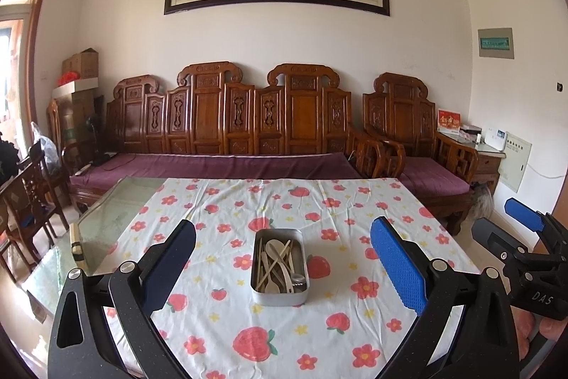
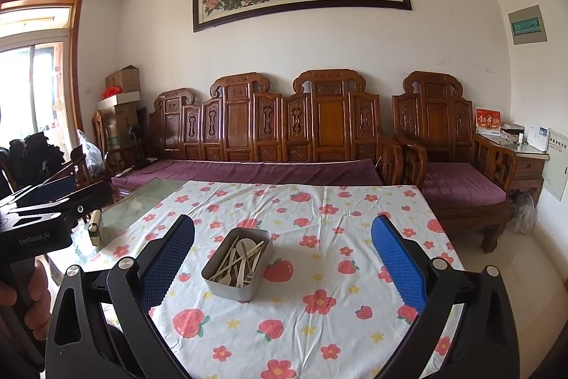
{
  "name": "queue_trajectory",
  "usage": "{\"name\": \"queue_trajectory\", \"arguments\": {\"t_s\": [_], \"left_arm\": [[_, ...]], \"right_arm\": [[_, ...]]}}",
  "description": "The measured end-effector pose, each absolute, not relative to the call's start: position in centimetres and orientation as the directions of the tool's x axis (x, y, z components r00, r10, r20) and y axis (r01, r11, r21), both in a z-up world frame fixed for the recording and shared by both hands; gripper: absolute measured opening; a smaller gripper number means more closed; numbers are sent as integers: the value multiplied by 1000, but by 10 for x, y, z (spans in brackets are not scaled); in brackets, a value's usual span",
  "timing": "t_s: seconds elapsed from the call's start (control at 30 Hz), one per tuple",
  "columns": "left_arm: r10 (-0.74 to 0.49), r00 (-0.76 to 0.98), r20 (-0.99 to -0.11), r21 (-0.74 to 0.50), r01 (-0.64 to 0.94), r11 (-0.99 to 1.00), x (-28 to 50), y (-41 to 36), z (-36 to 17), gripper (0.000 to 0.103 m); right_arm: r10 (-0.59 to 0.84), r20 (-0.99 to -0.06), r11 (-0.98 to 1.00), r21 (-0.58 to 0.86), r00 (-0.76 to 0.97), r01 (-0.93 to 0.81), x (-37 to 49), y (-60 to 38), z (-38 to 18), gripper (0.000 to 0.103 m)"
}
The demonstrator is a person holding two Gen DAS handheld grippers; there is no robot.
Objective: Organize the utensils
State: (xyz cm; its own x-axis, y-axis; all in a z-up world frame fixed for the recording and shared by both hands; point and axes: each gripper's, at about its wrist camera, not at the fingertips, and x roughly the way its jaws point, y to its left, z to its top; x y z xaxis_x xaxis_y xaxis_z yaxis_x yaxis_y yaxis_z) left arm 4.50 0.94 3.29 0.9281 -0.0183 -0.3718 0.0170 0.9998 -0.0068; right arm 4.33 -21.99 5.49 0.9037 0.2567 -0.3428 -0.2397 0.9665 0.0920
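A rectangular metal tin point(image 1: 279, 297) stands mid-table on the strawberry-print cloth point(image 1: 319, 208). It holds several pale utensils point(image 1: 278, 260): spoons and chopsticks lying mixed. My left gripper point(image 1: 282, 263) is open and empty, held above the near table edge with the tin between its fingers' line of sight. In the right wrist view the same tin point(image 2: 230, 288) with its utensils point(image 2: 241, 258) sits slightly left of centre. My right gripper point(image 2: 282, 258) is open and empty, also held back from the tin. The right gripper also shows at the left view's right edge point(image 1: 525, 237).
The cloth covers a glass-topped table; bare glass point(image 1: 117, 212) shows at the left, with a small pale block point(image 1: 76, 245) near its edge. A carved wooden sofa point(image 1: 248, 130) with purple cushions runs behind the table. Wooden chairs point(image 1: 28, 201) stand left.
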Motion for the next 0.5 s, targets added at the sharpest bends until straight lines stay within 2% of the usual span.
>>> {"name": "queue_trajectory", "arguments": {"t_s": [0.5], "left_arm": [[-26,927,-373,-8,25,1000,44,7,28,95]], "right_arm": [[259,-348,966,97,901,-240,44,-217,49,100]]}}
